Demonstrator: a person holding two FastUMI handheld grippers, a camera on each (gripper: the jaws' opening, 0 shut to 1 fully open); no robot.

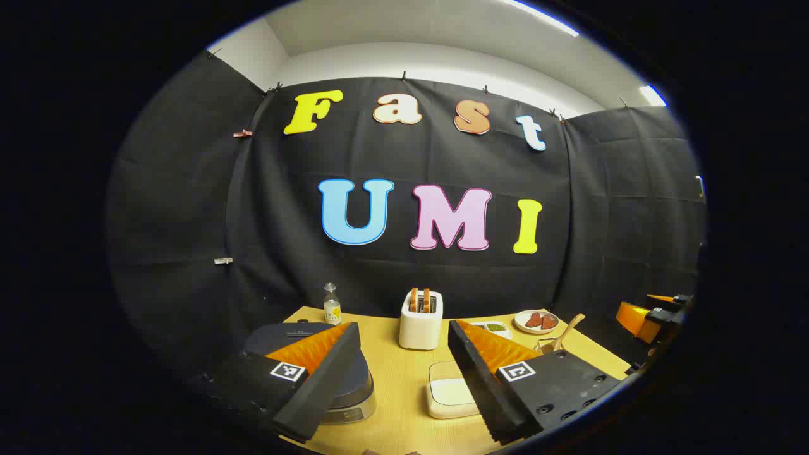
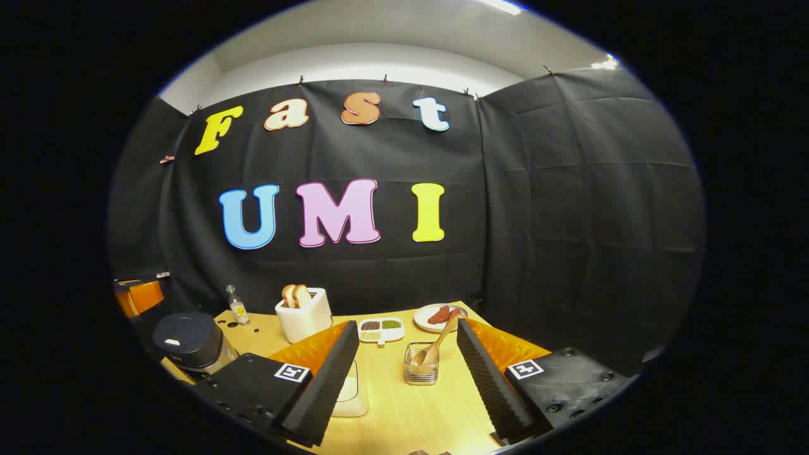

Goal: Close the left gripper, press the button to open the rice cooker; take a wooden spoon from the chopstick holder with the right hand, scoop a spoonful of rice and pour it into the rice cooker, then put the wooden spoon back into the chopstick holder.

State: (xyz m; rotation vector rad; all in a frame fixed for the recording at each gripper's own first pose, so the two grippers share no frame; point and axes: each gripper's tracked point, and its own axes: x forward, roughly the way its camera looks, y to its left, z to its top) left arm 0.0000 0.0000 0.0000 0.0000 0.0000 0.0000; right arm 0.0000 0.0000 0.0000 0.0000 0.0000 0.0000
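Wooden spoon (image 2: 440, 342) stands tilted in the clear glass chopstick holder (image 2: 421, 364) on the pale wood bench (image 2: 404, 404), between the spread fingers of the right gripper (image 2: 404, 379). Left gripper (image 1: 404, 385) fingers also released, above the bench; dark round rice cooker (image 1: 354, 385), lid down, sits behind its left finger.
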